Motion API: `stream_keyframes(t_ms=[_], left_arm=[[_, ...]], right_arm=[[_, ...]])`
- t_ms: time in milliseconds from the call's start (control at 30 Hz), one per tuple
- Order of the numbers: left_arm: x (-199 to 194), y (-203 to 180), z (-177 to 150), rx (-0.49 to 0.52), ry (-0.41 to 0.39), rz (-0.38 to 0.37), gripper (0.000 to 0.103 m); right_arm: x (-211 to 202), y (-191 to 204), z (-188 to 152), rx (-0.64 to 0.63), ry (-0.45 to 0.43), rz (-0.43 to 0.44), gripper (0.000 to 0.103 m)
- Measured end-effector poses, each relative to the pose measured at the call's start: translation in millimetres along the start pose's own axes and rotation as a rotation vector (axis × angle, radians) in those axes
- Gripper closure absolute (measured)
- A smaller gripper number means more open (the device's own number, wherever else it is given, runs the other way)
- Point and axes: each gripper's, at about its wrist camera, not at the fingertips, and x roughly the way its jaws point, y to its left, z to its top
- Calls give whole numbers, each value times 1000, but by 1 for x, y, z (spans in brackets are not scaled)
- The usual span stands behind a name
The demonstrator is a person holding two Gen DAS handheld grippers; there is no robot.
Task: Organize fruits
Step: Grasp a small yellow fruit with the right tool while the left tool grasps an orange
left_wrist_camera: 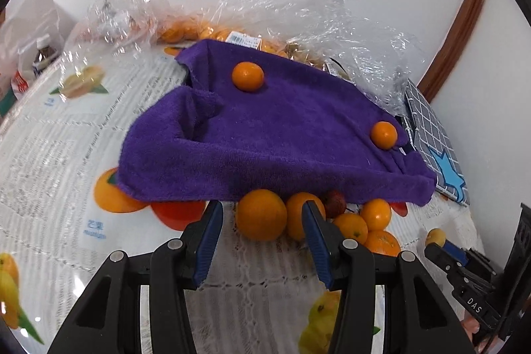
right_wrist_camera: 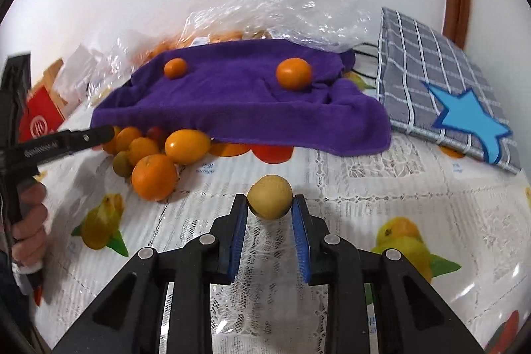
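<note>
right gripper [right_wrist_camera: 269, 204] pinching tan round fruit [right_wrist_camera: 270, 200], lifted over tablecloth [right_wrist_camera: 365, 188] | left gripper [left_wrist_camera: 262, 214] wide, empty | orange pile [left_wrist_camera: 262, 214] dead ahead of left, at purple towel [left_wrist_camera: 265, 138] edge; left nearer
</note>
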Motion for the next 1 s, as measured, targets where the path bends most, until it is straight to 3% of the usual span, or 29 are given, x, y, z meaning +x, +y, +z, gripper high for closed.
stream_keyframes(t_ms=[67, 167, 300, 433, 567, 1000], left_arm=[[2, 1, 0, -13, -4, -32, 60], [4, 3, 2, -20, -8, -42, 74], [1, 11, 0, -63, -4, -82, 73], [-10, 18, -3, -84, -45, -45, 73], [-10, 23, -5, -99, -33, -27, 73], [-3, 4, -11, -4, 12, 10, 69]], right_arm=[[0, -2, 1, 10, -9, 18, 75], [2, -2, 2, 12, -6, 36, 75], [1, -5, 1, 30, -10, 54, 75], [0, -8, 0, 48, -15, 61, 75], [1, -8, 0, 49, -5, 56, 75], [12, -3, 1, 15, 59, 38, 75]])
